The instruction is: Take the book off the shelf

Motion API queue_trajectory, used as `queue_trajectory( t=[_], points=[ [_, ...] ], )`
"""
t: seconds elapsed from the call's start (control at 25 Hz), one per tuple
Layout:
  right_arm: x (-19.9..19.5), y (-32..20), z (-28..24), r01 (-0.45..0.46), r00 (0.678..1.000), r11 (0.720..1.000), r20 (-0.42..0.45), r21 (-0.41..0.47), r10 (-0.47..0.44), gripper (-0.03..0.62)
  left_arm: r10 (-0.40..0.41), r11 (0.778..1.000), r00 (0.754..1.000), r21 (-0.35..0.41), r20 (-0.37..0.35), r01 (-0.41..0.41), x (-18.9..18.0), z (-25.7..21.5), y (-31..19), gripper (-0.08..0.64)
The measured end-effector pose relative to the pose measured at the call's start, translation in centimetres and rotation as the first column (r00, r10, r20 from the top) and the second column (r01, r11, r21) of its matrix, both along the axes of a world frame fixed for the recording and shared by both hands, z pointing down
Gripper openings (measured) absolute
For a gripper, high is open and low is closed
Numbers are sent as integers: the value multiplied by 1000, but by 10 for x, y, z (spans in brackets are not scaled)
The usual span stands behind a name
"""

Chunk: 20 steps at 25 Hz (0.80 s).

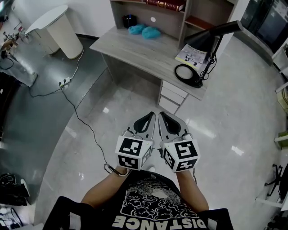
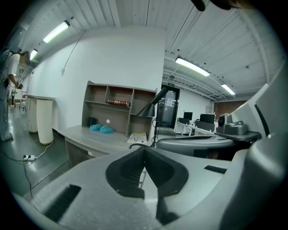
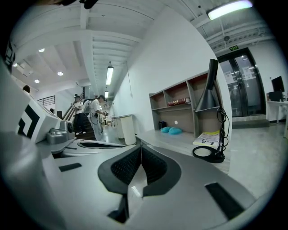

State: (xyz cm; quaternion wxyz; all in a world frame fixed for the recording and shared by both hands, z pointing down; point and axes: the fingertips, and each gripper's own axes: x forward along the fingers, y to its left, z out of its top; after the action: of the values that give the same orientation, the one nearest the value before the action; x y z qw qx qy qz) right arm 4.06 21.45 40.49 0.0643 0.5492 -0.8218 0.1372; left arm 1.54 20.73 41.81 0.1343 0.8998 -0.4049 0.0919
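A person stands on glossy pale floor tiles (image 1: 225, 130), well apart from a grey wood-grain desk (image 1: 144, 51), holding two moulded light-grey grippers side by side at waist height. The left gripper (image 1: 146, 119) has its ribbed black pads pressed together at the tips with nothing between them; the right gripper (image 1: 167, 119) is likewise closed and empty, its dimpled black pads meeting in a thin seam. Each carries a white cube printed with black square markers (image 1: 133, 152).

The book (image 1: 165, 4), a dark red hardback with a gilt-trimmed spine, lies flat in the middle upper compartment of the open wooden shelf unit (image 1: 189, 13) at the back of the desk, far from both grippers. Below it, on the desktop, sit two fluffy turquoise bundles (image 1: 144, 30) and a small dark cup (image 1: 129, 20). At the desk's right end a matte black lamp (image 1: 211, 36) with a conical shade rises from a ring-shaped base, beside a thin printed booklet (image 1: 191, 55). A black cable (image 1: 85, 121) snakes across the floor toward a white rounded stand (image 1: 58, 29).
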Motion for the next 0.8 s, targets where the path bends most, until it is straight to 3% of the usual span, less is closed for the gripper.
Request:
queue_trajectory(
  t=[0.8],
  points=[
    [-53,-195,-4,-69,997,997,-37,-27,68,17,73,997,997,-11,-40,-74,-52,-7,-197,8]
  ],
)
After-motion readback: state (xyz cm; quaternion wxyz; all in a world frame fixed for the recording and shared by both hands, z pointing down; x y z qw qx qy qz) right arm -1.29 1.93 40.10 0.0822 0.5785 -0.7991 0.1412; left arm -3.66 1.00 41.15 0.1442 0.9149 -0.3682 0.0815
